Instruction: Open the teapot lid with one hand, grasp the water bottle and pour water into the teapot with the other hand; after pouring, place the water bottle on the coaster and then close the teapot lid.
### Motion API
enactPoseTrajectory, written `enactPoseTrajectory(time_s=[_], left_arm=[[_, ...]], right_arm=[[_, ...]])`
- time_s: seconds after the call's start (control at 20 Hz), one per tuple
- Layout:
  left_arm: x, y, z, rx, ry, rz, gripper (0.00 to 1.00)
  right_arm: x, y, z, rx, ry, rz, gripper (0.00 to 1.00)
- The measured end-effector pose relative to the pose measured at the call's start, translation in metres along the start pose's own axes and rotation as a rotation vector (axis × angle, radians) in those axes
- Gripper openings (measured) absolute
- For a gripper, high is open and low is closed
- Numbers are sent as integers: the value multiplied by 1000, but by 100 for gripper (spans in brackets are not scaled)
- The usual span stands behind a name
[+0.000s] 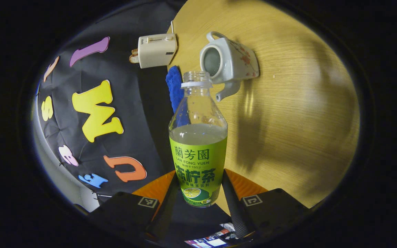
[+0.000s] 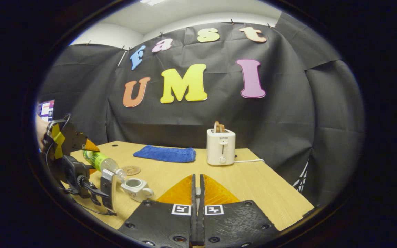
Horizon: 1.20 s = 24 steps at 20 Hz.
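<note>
In the left gripper view, the left gripper has its two fingers clamped on the lower body of the water bottle, one on each side of its glossy green label. The bottle is clear plastic, capless, with a white ring at the neck and pale liquid up to its shoulder. Its open mouth points toward 12 o'clock, just beside the teapot, a smooth white ceramic pot with a floral pattern, a curved handle and a short spout. The pot's round opening is uncovered and sits at about 1 o'clock from the bottle mouth. The tabletop is pale wood grain.

At 11 o'clock from the bottle stands a boxy cream toaster with bread in its slot, and a fluffy blue towel lies behind the bottle neck.

In the right gripper view, the right gripper has its ribbed fingers pressed together, holding nothing. At 9 o'clock, the left gripper tilts the bottle, mouth down, over the teapot. A round, flat coaster, perhaps cork, lies just behind them. The lid seems to be the pale piece standing beside the teapot, but it is hard to make out.
</note>
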<state>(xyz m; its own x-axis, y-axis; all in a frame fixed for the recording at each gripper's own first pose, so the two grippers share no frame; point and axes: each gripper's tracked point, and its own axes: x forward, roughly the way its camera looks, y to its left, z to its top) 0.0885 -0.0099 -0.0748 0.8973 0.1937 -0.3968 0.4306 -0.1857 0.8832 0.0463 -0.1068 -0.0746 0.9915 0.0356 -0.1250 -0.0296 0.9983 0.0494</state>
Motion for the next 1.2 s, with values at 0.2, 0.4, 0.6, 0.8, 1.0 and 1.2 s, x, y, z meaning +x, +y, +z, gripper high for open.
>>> enactPoseTrajectory(time_s=[0.2,0.4,0.6,0.8,1.0,1.2], left_arm=[[1,10,6,84,18,21,74],[1,23,11,144,26,52,74],[-4,47,16,259,40,132,74],[-6,62,14,285,61,167,74],[-10,68,20,342,65,179,74],[-16,85,22,404,78,244,74]], right_arm=[[-1,-3,-2,-1,3,-2,0],[-2,-9,-5,2,5,-9,0],[-4,-9,-10,4,9,-4,0],[-4,-11,-13,22,14,2,0],[-6,-16,-11,25,8,-4,0],[-7,-13,-13,25,11,1,0]])
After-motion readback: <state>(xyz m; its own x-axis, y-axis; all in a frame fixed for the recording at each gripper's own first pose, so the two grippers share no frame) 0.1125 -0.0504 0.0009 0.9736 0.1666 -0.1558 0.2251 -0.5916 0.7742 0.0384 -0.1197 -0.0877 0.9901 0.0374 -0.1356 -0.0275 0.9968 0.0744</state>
